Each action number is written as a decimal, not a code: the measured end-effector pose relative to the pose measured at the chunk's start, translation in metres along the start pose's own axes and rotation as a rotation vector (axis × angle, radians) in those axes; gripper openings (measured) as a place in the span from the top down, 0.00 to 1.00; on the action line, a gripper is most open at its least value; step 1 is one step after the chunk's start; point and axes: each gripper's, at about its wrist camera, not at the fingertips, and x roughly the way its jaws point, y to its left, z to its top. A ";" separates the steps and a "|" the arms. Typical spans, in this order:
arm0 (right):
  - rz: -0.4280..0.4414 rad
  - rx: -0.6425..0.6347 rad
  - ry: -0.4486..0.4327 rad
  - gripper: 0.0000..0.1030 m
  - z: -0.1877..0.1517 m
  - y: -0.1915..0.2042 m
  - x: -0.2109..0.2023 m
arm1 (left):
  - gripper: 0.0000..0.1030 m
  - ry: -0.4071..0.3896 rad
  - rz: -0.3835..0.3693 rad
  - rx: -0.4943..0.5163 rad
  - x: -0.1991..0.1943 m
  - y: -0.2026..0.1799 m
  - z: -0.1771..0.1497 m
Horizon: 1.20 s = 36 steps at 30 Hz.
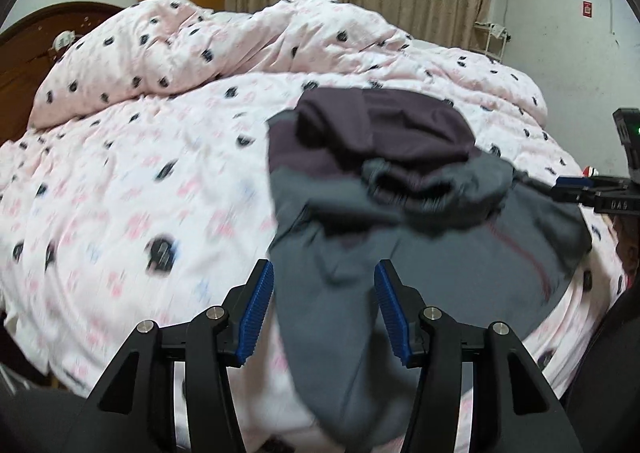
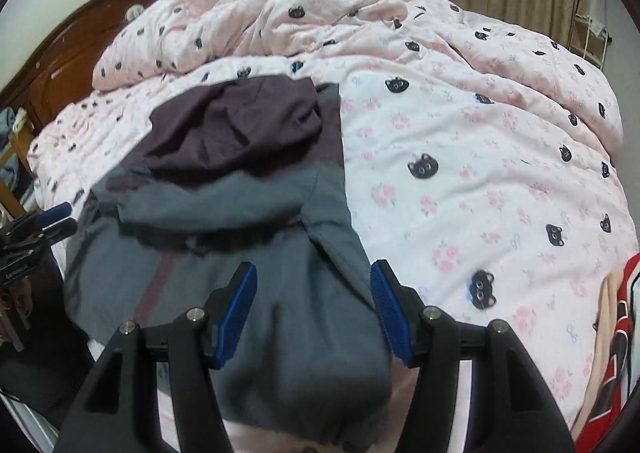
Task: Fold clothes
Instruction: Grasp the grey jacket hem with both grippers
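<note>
On the bed's cat-print quilt point(image 2: 460, 181) lies a grey and dark-purple garment point(image 2: 224, 253), bunched rather than flat: the purple upper part point(image 2: 240, 125) is heaped at the far end and the grey part runs toward the near edge. The left tool point(image 1: 324, 305) stands with its blue pads apart, empty, with a grey sleeve or leg point(image 1: 320, 333) of the garment lying between and below them. The right tool point(image 2: 312, 305) is likewise spread and holding nothing, poised over the near grey end point(image 2: 304, 373).

By judgement, the step in hand is taking hold of the near grey part, either to spread the garment or to turn it over in a fold; the pictures fit both. Any grip calls for lowering each tool until its pads straddle a single layer at the edge, then closing.
</note>
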 end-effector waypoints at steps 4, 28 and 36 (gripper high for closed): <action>-0.020 -0.045 0.015 0.41 -0.009 0.006 -0.003 | 0.54 0.001 -0.028 -0.040 -0.007 0.010 -0.024; 0.041 0.050 0.200 0.15 -0.066 -0.023 0.008 | 0.37 0.163 -0.338 -0.299 0.012 0.018 -0.069; 0.054 0.035 0.203 0.15 -0.068 -0.025 0.002 | 0.73 0.143 -0.378 -0.286 0.007 0.019 -0.064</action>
